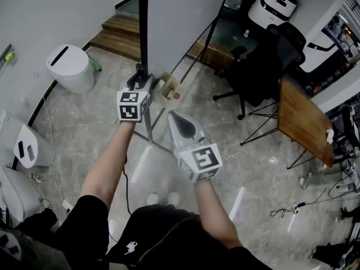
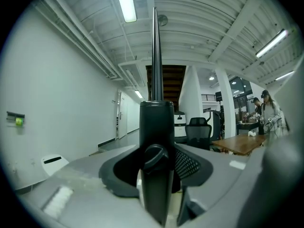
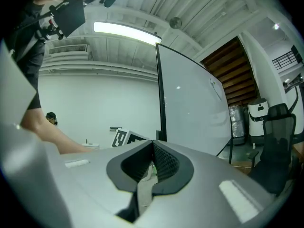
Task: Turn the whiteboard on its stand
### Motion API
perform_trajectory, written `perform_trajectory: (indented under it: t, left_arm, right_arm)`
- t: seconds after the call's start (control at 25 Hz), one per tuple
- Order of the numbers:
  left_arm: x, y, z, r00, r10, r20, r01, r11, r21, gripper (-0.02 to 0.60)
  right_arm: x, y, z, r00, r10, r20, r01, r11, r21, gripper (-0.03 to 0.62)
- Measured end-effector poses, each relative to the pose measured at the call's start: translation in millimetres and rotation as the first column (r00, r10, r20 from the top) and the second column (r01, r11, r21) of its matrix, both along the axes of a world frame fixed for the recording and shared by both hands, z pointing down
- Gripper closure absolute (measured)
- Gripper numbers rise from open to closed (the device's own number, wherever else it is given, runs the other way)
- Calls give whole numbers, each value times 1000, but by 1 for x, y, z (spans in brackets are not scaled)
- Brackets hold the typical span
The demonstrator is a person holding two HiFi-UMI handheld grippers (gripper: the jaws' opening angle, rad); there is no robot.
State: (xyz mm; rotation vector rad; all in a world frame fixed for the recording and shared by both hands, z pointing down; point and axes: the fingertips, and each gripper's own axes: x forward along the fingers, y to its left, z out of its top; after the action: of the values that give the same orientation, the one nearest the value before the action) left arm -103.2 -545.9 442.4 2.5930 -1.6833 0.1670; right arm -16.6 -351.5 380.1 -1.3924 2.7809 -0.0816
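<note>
Grey stone-patterned floor fills the head view, with wooden steps [image 1: 121,35] at the upper left, a white bin [image 1: 70,66] at the left, and a black office chair [image 1: 259,66] beside a wooden surface [image 1: 301,122] at the right. At the top centre stands the whiteboard [image 1: 174,16], seen steeply from above, with its black post [image 1: 143,27] running down its left edge. The left tool [image 1: 140,75] is at that post, low on it. In the left gripper view the post [image 2: 156,122], with a round knob [image 2: 156,156] on it, is pinched between the tool's pads. The right tool [image 1: 173,116] is apart from the board at centre frame, its jaws pressed together on nothing. In its own view the whiteboard [image 3: 190,108] rises just ahead.
</note>
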Motion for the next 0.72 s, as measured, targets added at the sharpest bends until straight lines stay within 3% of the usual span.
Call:
perform_trajectory:
  t: [0.72]
  left_arm:
    - [-3,8,0,1000,-16,-20,15,1000,-17,388]
  right_arm:
    - [20,16,4,999,39,1,-39,999,-13,585]
